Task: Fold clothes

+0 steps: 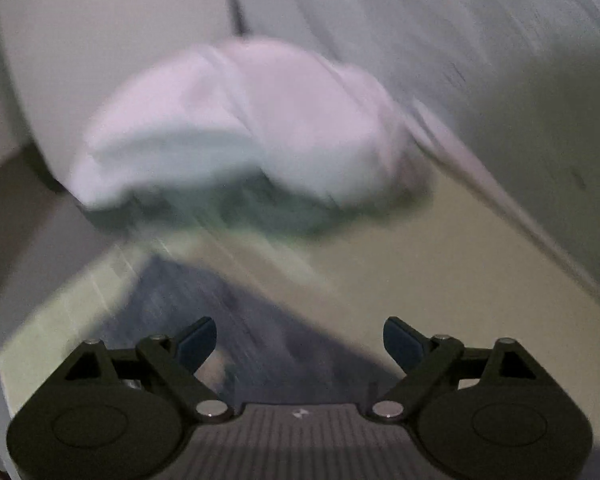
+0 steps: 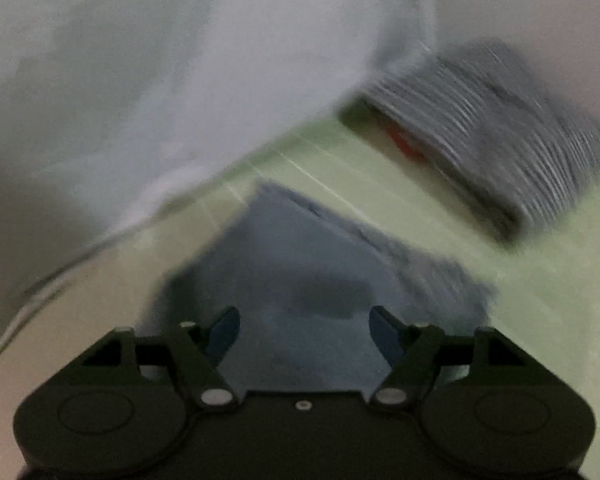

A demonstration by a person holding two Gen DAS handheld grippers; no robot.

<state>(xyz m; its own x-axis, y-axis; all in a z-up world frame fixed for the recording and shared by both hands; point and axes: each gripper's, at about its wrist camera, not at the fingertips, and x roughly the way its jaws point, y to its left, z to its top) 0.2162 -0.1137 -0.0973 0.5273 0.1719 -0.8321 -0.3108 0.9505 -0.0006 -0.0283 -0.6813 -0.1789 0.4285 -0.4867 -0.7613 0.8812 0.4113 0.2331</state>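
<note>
Both views were heavily motion-blurred, so fine detail could not be read.

Left wrist view: the left gripper [image 1: 300,342] stood with its jaws spread wide and nothing between them. Directly ahead of and below the blue fingertips [image 1: 198,344] lay a dark blue-grey garment [image 1: 220,320] on the pale green surface [image 1: 440,280]. Farther ahead, near the far edge of the surface, a white garment [image 1: 244,120] sat bunched in a rounded heap, with a darker item partly showing under its near edge. A large sheet of pale fabric [image 1: 480,60] filled the upper right of the view; whether it hung or lay could not be told.

Right wrist view: the right gripper [image 2: 304,334] was likewise spread wide, holding nothing. A blue folded garment [image 2: 300,264] lay flat on the pale green surface [image 2: 540,280] just ahead of the fingertips [image 2: 384,334], reaching in between them in the view; contact could not be told. Well apart from it, toward the upper right, a grey striped garment [image 2: 512,136] rested on the surface as a folded bundle with a small red-orange patch [image 2: 404,142] at its near edge. A broad mass of white fabric [image 2: 180,80] occupied the upper left, its lower edge meeting the surface beside the blue garment's far corner.
</note>
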